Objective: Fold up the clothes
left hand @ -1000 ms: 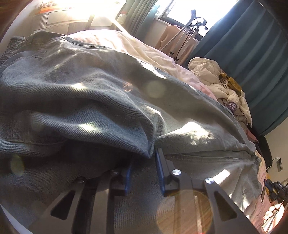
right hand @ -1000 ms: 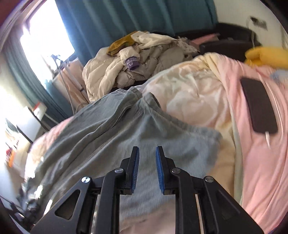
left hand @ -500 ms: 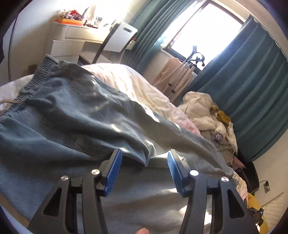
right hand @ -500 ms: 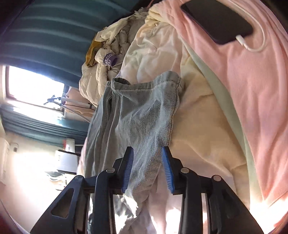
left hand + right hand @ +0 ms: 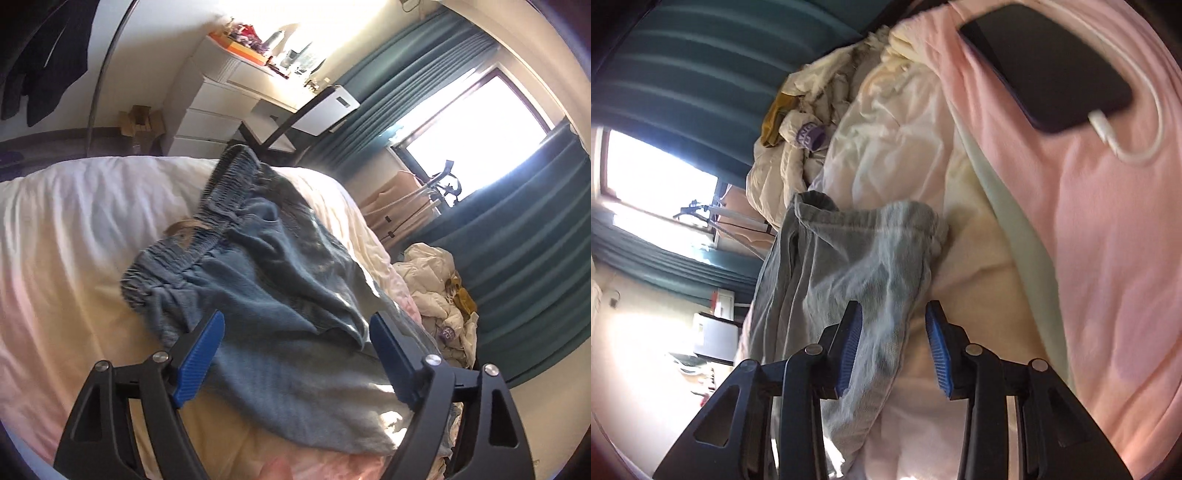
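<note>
The left gripper [image 5: 295, 332] is spreading its jaws, already wide, with nothing clamped: its blue pads [image 5: 199, 354] stand clear of the cloth on either side, and the denim jeans [image 5: 280, 295] lie below and ahead of them on the bed [image 5: 74, 221]. From this view the jeans run away from the tongs, the gathered elastic waistband [image 5: 207, 221] at the far end near the middle of the pale cover, a folded layer of leg lying on top and the near edge reaching down between the two fingers. A fingertip of the person [image 5: 275, 470] shows at the bottom edge. The right gripper [image 5: 894, 325] stands part-way open and grips nothing; the hem end of a jeans leg [image 5: 864, 251] lies between and just beyond its pads, the cloth passing close by the left pad [image 5: 851, 343] while the right one is over the bare cream sheet [image 5: 960, 280]. Whether the left pad touches the denim cannot be told. Further out, a pink blanket [image 5: 1108, 258] carries a dark phone [image 5: 1045, 66] on a white cable [image 5: 1145, 122], and a heap of pale clothes [image 5: 812, 110] lies against the teal curtain [image 5: 683, 66].
</note>
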Available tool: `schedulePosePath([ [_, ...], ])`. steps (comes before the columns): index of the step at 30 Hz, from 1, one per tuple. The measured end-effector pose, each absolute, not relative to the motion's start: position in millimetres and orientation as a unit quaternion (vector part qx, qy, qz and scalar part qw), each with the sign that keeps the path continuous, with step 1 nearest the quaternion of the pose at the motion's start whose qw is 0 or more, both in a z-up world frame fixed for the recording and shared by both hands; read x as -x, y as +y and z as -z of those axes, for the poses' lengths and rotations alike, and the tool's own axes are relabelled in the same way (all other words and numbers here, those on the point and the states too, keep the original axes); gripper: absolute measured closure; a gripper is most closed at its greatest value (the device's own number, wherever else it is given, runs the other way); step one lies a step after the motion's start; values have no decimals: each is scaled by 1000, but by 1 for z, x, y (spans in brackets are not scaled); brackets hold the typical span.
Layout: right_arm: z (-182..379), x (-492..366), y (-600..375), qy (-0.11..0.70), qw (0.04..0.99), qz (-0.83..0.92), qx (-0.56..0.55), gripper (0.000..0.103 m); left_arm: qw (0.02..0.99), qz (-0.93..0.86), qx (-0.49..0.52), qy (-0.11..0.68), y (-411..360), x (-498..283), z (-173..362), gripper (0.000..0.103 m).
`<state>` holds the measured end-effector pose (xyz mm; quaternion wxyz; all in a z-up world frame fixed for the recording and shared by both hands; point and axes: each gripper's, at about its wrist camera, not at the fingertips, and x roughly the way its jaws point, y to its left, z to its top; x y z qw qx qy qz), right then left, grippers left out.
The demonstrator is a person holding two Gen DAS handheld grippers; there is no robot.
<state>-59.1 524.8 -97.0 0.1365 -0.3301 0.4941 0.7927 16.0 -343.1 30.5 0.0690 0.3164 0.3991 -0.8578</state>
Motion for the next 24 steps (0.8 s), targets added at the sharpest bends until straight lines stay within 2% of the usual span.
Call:
schedulePosePath([
  [3,88,67,518,455,132,-817,328,69,74,830,-315,455,-366,-35,-7,20],
  [5,91,70,518,455,140,-813,335,76,71,808,-311,496,-380,-47,10,20],
  [6,93,71,518,453,146,-810,342,94,66,795,-307,518,-385,-51,19,20],
  [9,87,72,517,434,156,-821,336,97,43,762,-300,572,-393,-54,45,20],
  [14,60,58,514,446,153,-841,264,98,37,737,-331,588,-388,-29,80,21],
  [16,55,56,511,436,164,-846,259,98,37,726,-344,594,-385,-19,94,28],
  [17,56,56,510,430,172,-847,262,98,38,720,-350,598,-384,-14,100,35],
  [18,57,55,510,430,176,-845,266,99,41,712,-354,605,-384,-9,106,50],
  [19,60,55,511,436,178,-840,270,99,45,706,-353,612,-383,-6,110,58],
  [20,64,54,514,447,179,-833,272,99,47,710,-349,610,-383,-5,108,76],
  [21,67,52,518,459,178,-827,272,99,49,717,-345,603,-381,-4,105,87],
  [24,69,52,521,472,178,-818,277,99,53,765,-349,539,-371,3,78,92],
])
